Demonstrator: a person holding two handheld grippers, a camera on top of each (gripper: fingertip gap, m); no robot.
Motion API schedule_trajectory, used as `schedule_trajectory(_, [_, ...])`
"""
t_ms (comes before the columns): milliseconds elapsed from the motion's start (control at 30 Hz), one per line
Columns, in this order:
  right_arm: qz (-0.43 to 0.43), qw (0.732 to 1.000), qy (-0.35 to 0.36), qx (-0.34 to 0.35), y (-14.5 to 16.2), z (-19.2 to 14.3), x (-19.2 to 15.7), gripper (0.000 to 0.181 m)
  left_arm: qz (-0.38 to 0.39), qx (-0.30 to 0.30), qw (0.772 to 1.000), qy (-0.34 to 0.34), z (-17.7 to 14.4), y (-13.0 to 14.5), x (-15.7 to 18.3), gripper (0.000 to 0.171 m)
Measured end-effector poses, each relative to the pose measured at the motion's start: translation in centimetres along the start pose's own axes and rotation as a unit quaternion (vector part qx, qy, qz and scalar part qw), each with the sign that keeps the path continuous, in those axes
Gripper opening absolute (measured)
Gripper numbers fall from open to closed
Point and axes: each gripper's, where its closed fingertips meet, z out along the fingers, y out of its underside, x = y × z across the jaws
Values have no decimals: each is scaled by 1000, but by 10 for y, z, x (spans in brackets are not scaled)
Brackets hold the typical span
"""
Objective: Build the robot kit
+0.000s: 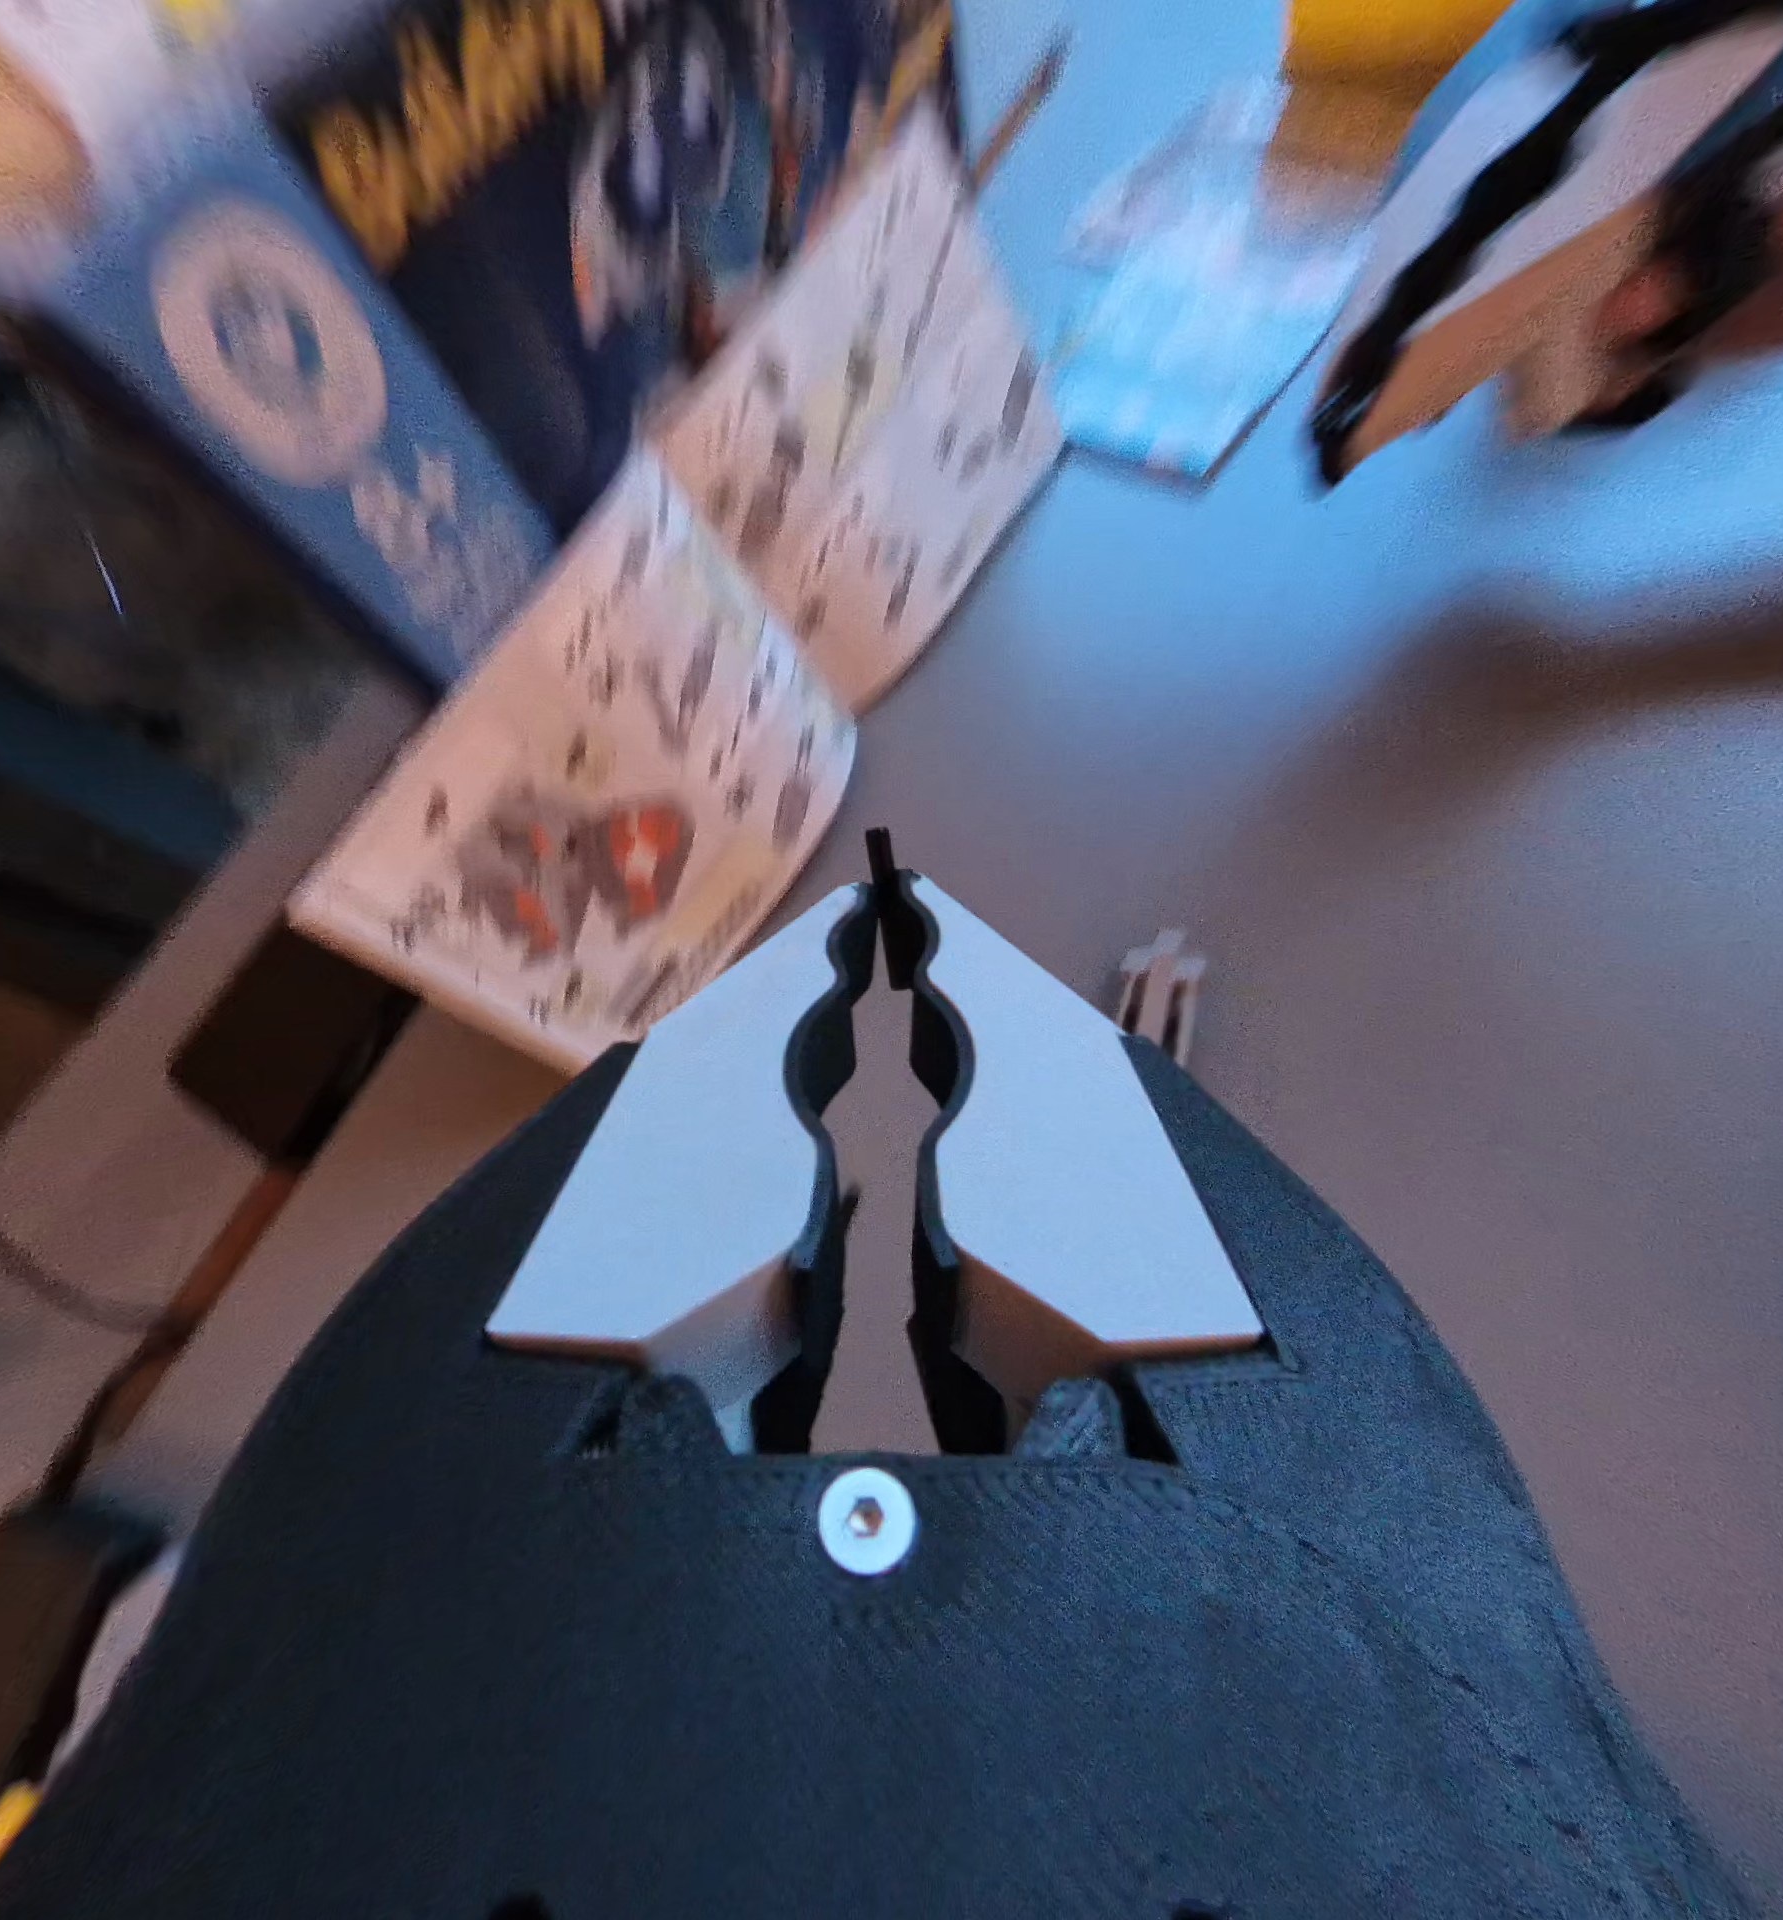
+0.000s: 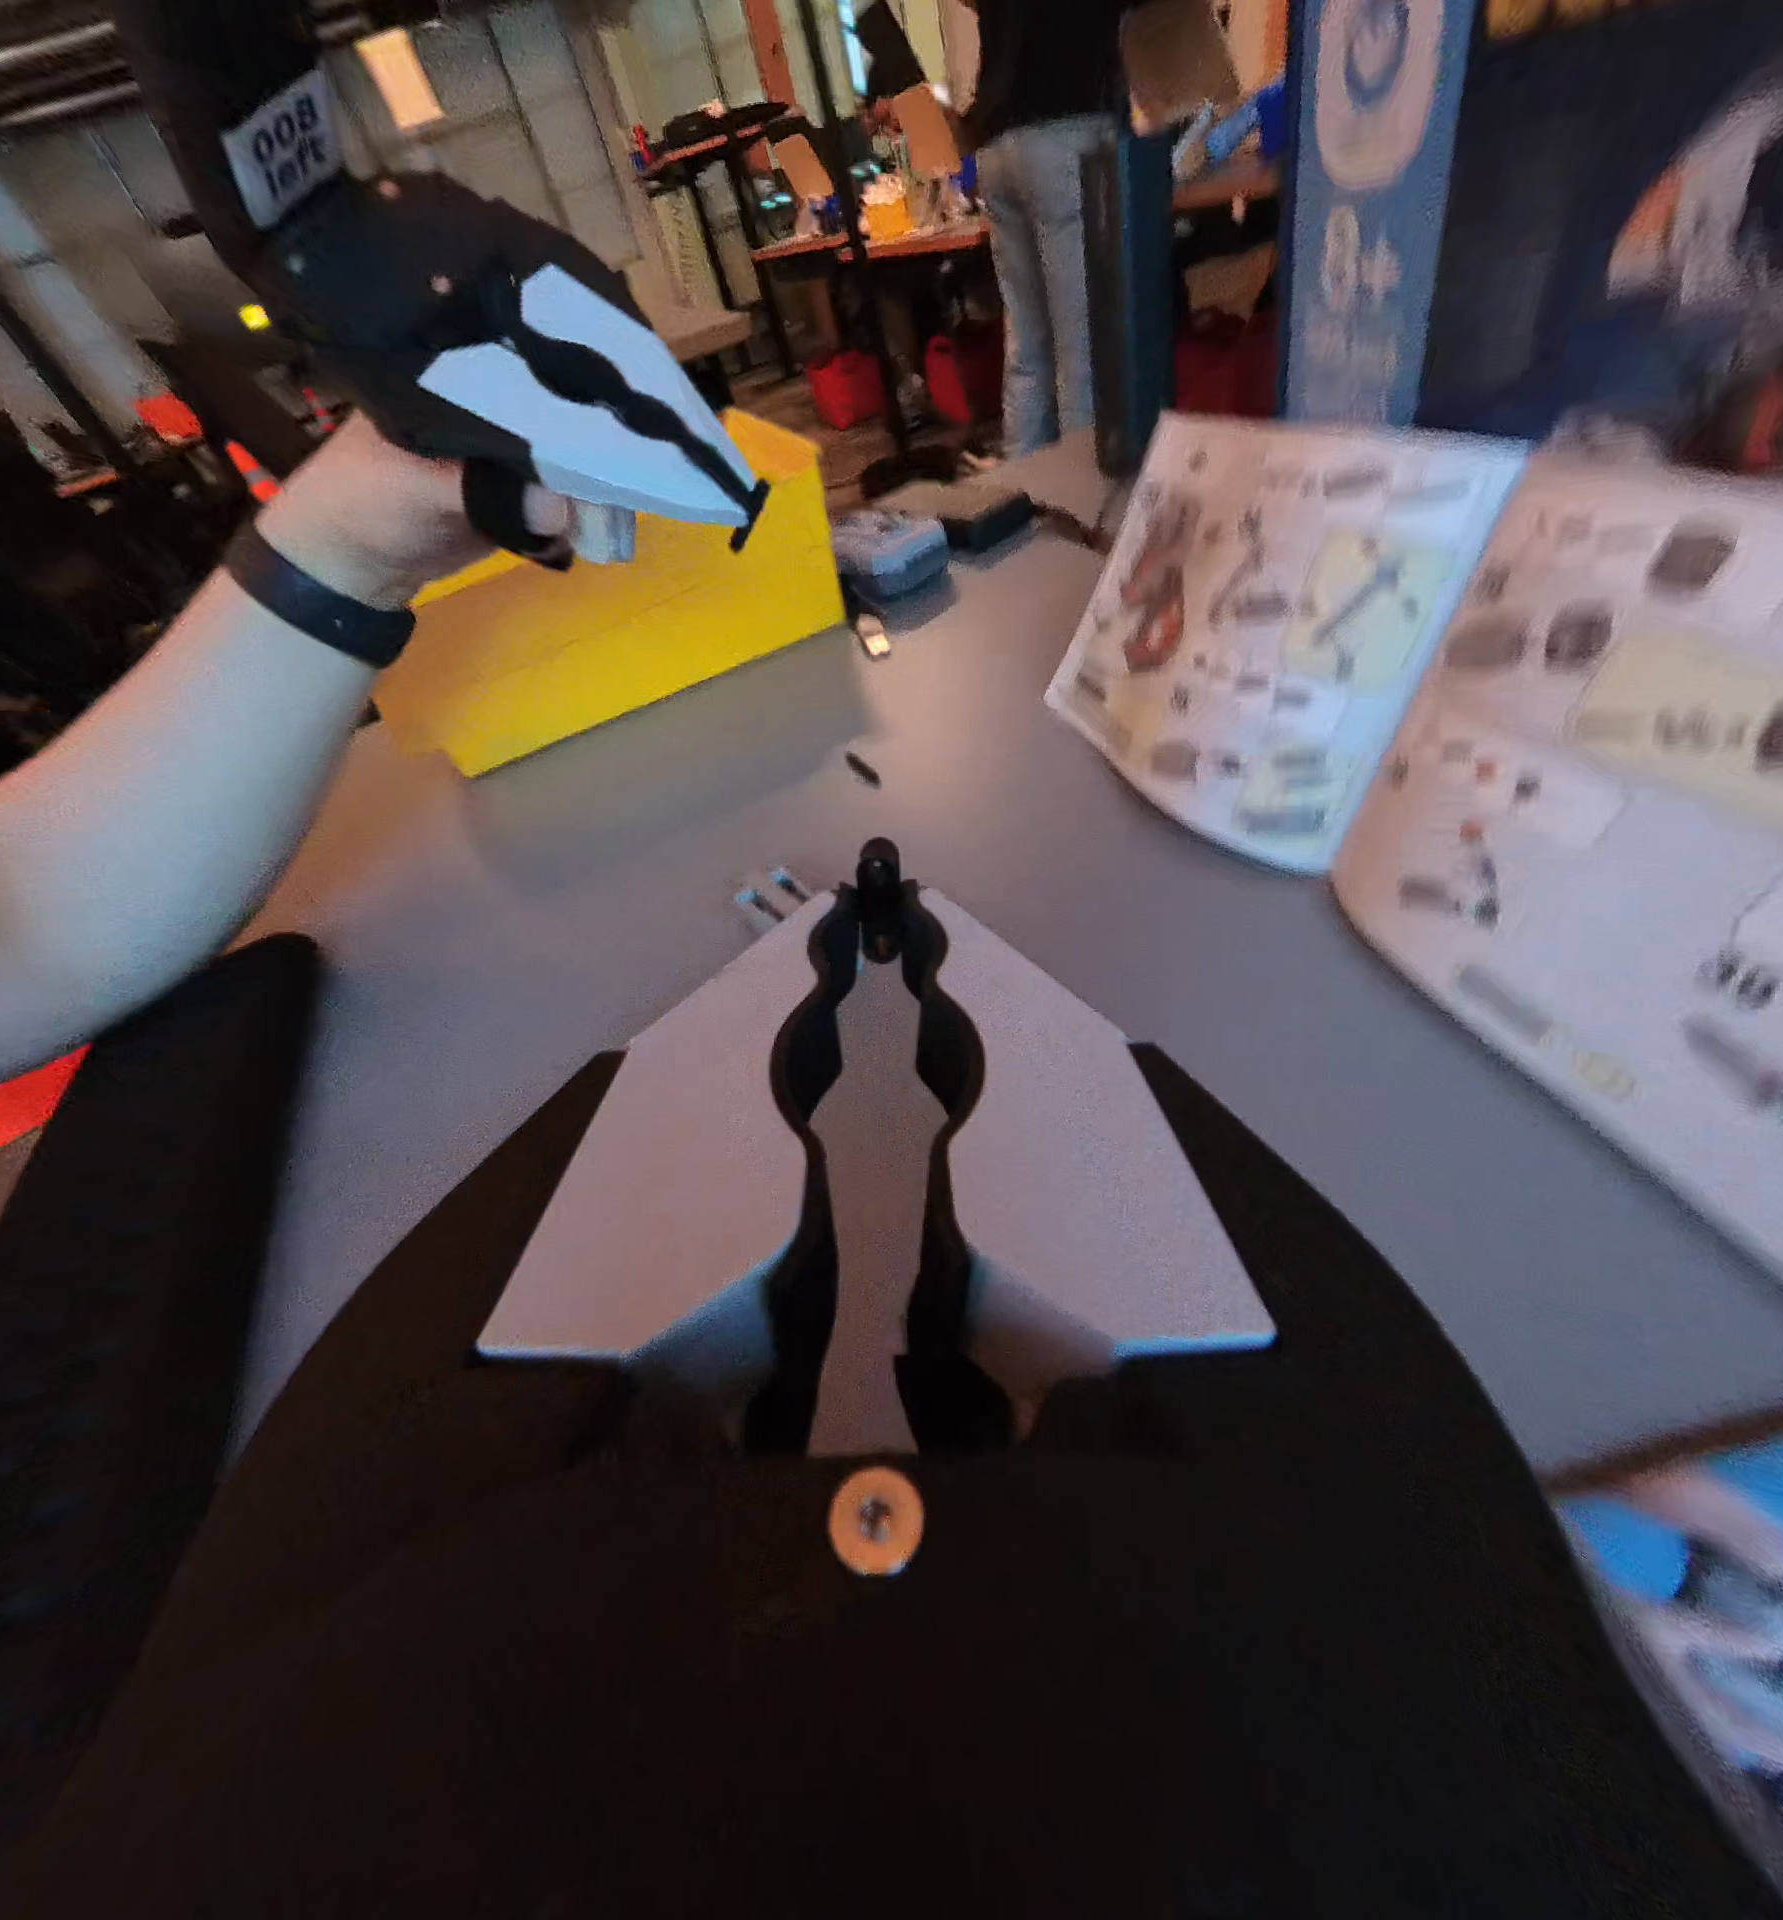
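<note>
I am holding both grippers above a grey tabletop (image 2: 1126,1091), each one pinching a small black part.

My left gripper (image 1: 889,894) is nipping a thin black plastic pin (image 1: 883,902) at its nearly closed tips. My right gripper (image 2: 879,896) is squeezing a short black round-ended peg (image 2: 879,883). An open illustrated instruction booklet (image 2: 1489,748) is lying just beside them, and a yellow box (image 2: 617,634) is sitting farther back.

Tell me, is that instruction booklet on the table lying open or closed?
Open. The instruction booklet lies spread on the grey table, two printed pages showing on either side of a centre fold. The pages are too blurred to make out further.
</note>
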Motion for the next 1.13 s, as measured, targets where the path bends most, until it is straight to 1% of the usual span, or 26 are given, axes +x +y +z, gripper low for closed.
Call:
schedule_trajectory(33, [-11,1000,-14,8,-15,-1,-4,7,17,31,999,14,-5,-18,11,0])
schedule_trajectory(67, [-21,999,-32,19,-32,-2,-9,7,34,22,999,26,-7,-27,17,1])
schedule_trajectory(100, [-28,998,-59,25,-49,-2,-16,7,42,2,999,19,-8,-34,15,1])
schedule_trajectory(133, [-31,995,-92,22,-62,-3,-25,8,41,2,999,18,-10,-48,14,1])
schedule_trajectory(167, [-36,989,-143,20,-74,-6,-37,8,30,23,998,42,-13,-69,22,1])
schedule_trajectory(200, [-27,983,-177,29,-89,-9,-45,8,9,52,996,71,-17,-92,32,1])
schedule_trajectory(267, [-34,969,-239,55,-114,-21,-63,7,-43,120,987,93,-27,-134,44,1])
schedule_trajectory(300, [-48,959,-270,71,-122,-29,-74,7,-52,156,982,98,-32,-149,52,1])
schedule_trajectory(367, [-79,947,-297,96,-125,-45,-88,6,-29,216,970,105,-38,-165,74,1])
schedule_trajectory(400, [-80,943,-309,96,-123,-51,-92,6,-13,228,968,109,-39,-171,81,1])
schedule_trajectory(433, [-69,939,-323,98,-122,-57,-94,6,-23,221,966,130,-42,-177,87,1])
schedule_trajectory(467, [-56,934,-337,101,-122,-63,-96,6,-45,218,958,179,-48,-186,99,0])
schedule_trajectory(500, [-47,929,-352,103,-122,-68,-99,6,-59,231,945,224,-57,-196,112,0])
schedule_trajectory(533, [-45,927,-359,96,-119,-71,-101,6,-64,245,937,240,-62,-203,118,0])
schedule_trajectory(567, [-49,931,-353,86,-117,-72,-100,6,-67,239,938,243,-60,-205,123,0])
schedule_trajectory(600, [-57,934,-344,77,-115,-72,-100,6,-72,216,942,245,-55,-202,127,0])
schedule_trajectory(667, [-81,933,-342,69,-115,-77,-106,6,-72,178,954,229,-43,-197,131,0])
schedule_trajectory(700, [-96,932,-342,70,-116,-82,-109,6,-69,166,955,235,-40,-196,138,0])
schedule_trajectory(767, [-126,925,-351,74,-117,-93,-117,6,-77,153,947,272,-40,-199,156,0])
schedule_trajectory(867, [-148,916,-369,59,-110,-106,-122,6,-111,133,918,357,-42,-204,186,0])
schedule_trajectory(967, [-151,905,-396,39,-100,-116,-126,6,-178,124,875,432,-38,-211,202,1])
schedule_trajectory(1033, [-153,895,-417,35,-95,-122,-129,6,-214,107,851,468,-29,-210,209,0])
schedule_trajectory(1133, [-152,883,-442,35,-93,-128,-133,6,-255,95,821,502,-18,-210,212,0])
